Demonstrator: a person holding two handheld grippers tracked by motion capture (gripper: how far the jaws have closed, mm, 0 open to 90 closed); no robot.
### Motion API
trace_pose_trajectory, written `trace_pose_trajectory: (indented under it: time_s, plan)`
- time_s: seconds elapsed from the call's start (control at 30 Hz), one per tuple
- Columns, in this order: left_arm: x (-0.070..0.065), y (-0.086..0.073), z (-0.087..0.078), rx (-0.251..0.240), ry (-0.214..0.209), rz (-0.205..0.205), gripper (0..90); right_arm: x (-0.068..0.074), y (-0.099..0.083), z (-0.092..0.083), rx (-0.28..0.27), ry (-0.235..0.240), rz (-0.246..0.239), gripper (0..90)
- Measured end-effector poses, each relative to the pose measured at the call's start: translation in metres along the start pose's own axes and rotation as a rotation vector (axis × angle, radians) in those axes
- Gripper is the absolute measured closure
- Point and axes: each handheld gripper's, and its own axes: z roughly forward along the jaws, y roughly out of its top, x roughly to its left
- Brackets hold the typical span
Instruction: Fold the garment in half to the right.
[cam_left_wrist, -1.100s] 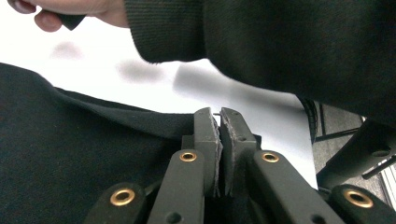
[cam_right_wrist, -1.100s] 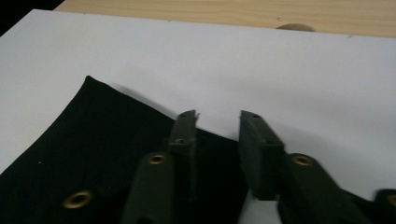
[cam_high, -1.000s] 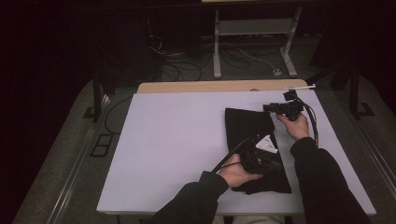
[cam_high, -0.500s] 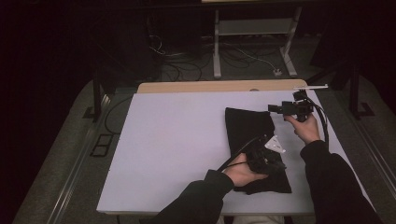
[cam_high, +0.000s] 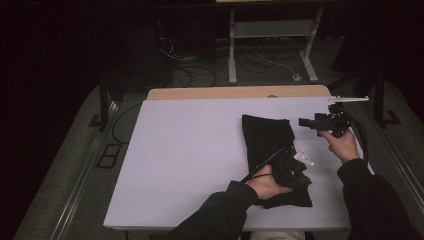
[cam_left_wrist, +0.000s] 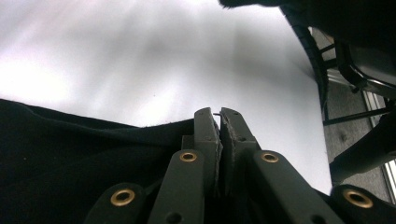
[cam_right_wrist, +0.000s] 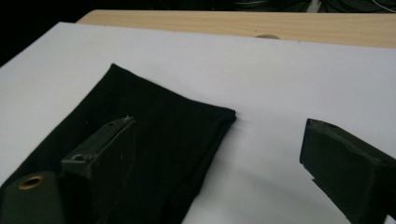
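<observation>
Sleeves of a person's dark top enter from the bottom edge of the high view. Nearest, the left hand (cam_high: 267, 184) rests low on the white tabletop (cam_high: 190, 160), wrist bent inward, with the left gripper (cam_high: 295, 172) pressed down onto the near end of a folded black cloth (cam_high: 267, 137). In the left gripper view its jaws are clenched together at the cloth's edge, which runs right up to the jaws; whether a layer of fabric is pinched between them cannot be told for certain. A small white tag (cam_high: 303, 156) shows just beside this gripper.

The cloth lies on the right half of the tabletop as a long, narrow strip running away from the person, flat and smooth. It looks light, soft and floppy, so it would likely sag and unfold if lifted from one point; the corners or the folded edge look like the best places to take hold.

Farther off, the right hand (cam_high: 342, 145) is raised above the tabletop just beyond the cloth's far right corner, forearm angled forward. The right gripper (cam_high: 315, 122) points level toward the left. Its jaws have just been opening and now stand wide apart, released, with nothing between them; in the right gripper view (cam_right_wrist: 219, 154) the cloth's far end (cam_right_wrist: 154, 126) lies below them.

Beyond the white sheet runs a strip of bare wood (cam_high: 235, 92).
</observation>
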Motion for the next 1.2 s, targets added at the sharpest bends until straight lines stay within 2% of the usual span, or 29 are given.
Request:
trace_pose_trajectory:
  time_s: [0.2, 0.33, 0.4, 0.6, 0.7, 0.77, 0.87, 1.2]
  plan:
    - [0.0, -0.002, 0.006, 0.042, -0.004, -0.011, 84.5, 0.004, -0.009, -0.011, -0.003, -0.003, -0.008, 4.0]
    - [0.0, -0.002, 0.008, 0.051, -0.013, -0.027, 83.8, 0.007, -0.015, -0.017, -0.014, 0.001, -0.013, 3.9]
    - [-0.001, -0.002, 0.009, 0.065, -0.015, -0.018, 83.8, 0.007, -0.018, -0.02, -0.012, -0.002, -0.016, 3.2]
    - [0.0, -0.002, 0.011, 0.073, -0.017, -0.018, 83.8, 0.006, -0.027, -0.025, -0.019, -0.012, -0.015, 1.1]
    - [0.002, -0.002, 0.011, 0.07, -0.033, -0.038, 82.1, 0.007, -0.029, -0.029, -0.018, -0.023, -0.025, 0.0]
    - [0.003, -0.002, 0.011, 0.064, -0.064, -0.044, 76.5, 0.008, -0.03, -0.031, -0.024, -0.02, -0.019, 0.0]
    - [0.002, -0.001, 0.007, 0.059, -0.082, -0.035, 66.8, 0.007, -0.032, -0.035, -0.034, -0.021, -0.017, 0.0]
    - [0.007, 0.002, -0.016, -0.016, -0.061, -0.048, 44.5, 0.003, -0.034, -0.042, -0.056, -0.022, 0.0, 0.0]
